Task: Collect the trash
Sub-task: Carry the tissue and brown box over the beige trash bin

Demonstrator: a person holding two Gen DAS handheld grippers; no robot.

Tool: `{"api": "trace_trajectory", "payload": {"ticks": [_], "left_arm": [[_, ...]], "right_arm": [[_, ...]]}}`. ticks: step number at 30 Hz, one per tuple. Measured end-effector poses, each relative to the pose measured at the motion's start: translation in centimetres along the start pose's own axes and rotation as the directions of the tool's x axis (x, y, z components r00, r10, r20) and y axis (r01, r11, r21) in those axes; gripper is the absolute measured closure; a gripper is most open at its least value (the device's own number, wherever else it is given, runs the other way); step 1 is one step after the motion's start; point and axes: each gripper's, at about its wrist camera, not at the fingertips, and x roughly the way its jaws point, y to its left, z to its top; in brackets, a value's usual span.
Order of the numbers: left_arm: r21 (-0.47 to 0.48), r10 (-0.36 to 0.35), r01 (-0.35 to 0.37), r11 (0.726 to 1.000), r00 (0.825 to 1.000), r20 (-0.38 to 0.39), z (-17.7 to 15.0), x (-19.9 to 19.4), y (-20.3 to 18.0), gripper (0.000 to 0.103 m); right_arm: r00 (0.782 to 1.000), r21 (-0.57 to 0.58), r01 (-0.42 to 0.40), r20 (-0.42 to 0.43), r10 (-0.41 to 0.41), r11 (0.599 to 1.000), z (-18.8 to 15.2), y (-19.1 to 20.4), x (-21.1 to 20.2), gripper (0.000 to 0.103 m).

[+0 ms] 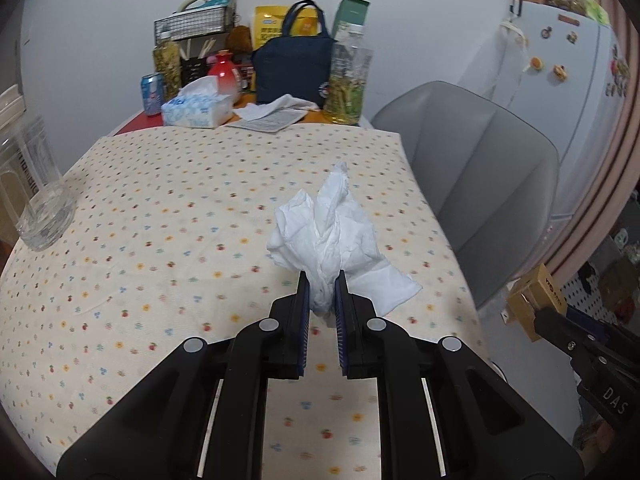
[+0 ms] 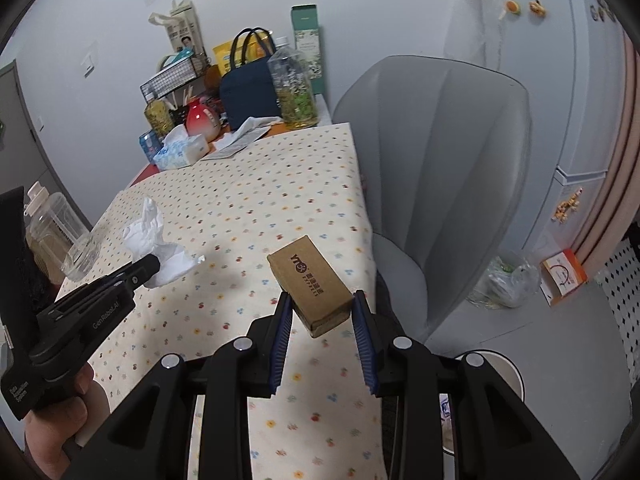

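Right wrist view: right hand-held gripper clamps the cardboard box above the tabletop edge, long axis pointing forward, nearest the bin; left hand-held gripper pinches crumpled tissue over tabletop centre.

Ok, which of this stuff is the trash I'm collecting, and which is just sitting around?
Job:
- tissue, pinched in the left gripper
- box, clamped in the right gripper
- bin, by the table's near corner

Lying about:
- glass
- tissue pack
- can
- bag
- bottle
- chair
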Motion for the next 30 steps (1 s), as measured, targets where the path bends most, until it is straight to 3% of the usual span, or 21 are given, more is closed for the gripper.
{"api": "trace_trajectory", "payload": {"ticks": [18,30], "left_arm": [[0.165,-0.091,0.096,0.982,0.995,-0.038,-1.7,1.0,-11.8,0.091],[0.276,-0.125,0.149,0.950,0.987,-0.102,-3.8,3.0,-20.3,0.091]], "right_arm": [[0.995,0.138,0.096,0.020,-0.100,0.986,-2.4,-9.5,-3.3,0.072],[0.986,0.232,0.160,0.001,-0.164,0.960,-4.5,-17.0,-4.0,0.072]]}}
